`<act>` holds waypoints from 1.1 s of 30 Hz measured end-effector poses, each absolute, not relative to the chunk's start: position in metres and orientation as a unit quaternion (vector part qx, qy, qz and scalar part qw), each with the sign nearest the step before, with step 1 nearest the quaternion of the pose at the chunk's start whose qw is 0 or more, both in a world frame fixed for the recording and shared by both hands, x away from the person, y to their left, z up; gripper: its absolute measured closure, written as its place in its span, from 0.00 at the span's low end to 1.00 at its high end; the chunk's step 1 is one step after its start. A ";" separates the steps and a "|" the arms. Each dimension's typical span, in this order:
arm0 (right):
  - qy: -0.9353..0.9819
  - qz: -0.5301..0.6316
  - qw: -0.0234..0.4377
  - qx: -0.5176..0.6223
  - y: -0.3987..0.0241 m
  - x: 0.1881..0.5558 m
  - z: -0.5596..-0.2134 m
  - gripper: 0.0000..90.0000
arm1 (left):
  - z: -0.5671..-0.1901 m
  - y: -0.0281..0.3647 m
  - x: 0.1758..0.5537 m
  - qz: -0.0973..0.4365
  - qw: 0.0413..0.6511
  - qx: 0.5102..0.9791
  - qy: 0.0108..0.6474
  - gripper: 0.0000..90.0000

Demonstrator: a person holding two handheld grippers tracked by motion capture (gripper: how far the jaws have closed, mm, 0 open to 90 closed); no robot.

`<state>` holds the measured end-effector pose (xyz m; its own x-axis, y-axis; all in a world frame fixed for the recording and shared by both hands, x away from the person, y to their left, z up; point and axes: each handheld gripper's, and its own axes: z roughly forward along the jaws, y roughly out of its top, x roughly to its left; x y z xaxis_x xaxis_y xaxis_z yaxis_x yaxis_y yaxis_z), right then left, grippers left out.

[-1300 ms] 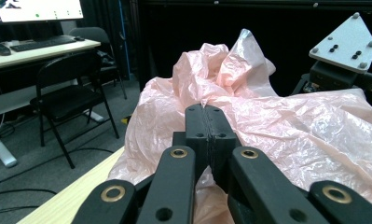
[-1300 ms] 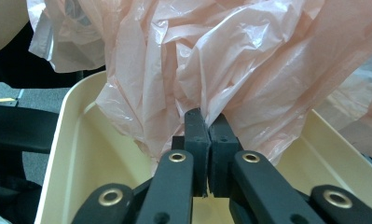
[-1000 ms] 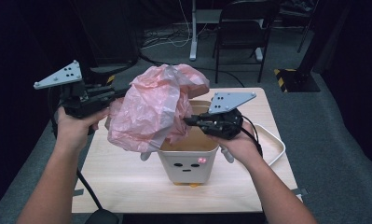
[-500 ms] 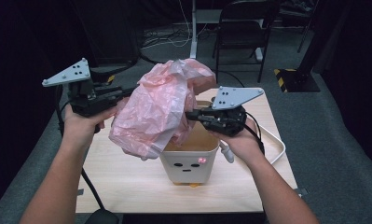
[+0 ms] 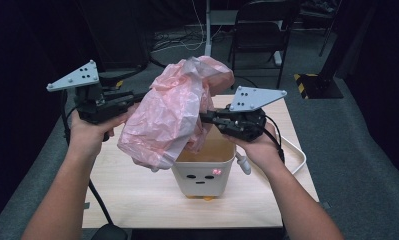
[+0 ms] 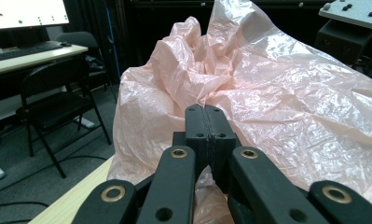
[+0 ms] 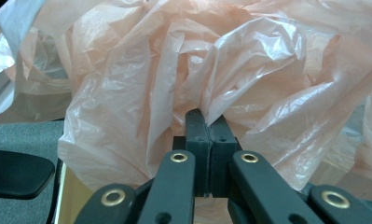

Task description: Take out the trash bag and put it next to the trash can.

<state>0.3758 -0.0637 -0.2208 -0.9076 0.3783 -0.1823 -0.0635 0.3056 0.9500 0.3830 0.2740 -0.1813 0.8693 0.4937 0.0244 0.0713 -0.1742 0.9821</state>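
Pinching the pink plastic bag at nine and three o'clock, left gripper and right gripper held flimsy, slippery film; its edges gave the best hold.

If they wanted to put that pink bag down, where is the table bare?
Bare wood lies on the table left of and in front of the small bin. The right side is crowded by the white tray; the pink bag hides the middle.
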 end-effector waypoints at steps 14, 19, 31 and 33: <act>0.778 0.591 0.194 0.085 -0.053 0.374 -0.203 0.99 | -0.166 0.286 0.371 0.193 0.618 0.738 0.189 1.00; 0.777 0.594 0.193 0.077 -0.047 0.373 -0.200 0.99 | -0.163 0.292 0.367 0.201 0.617 0.737 0.189 1.00; 0.770 0.609 0.180 0.068 -0.037 0.376 -0.196 0.99 | -0.158 0.304 0.359 0.215 0.618 0.730 0.195 1.00; 0.769 0.610 0.179 0.065 -0.034 0.376 -0.194 0.99 | -0.156 0.307 0.358 0.217 0.620 0.728 0.195 1.00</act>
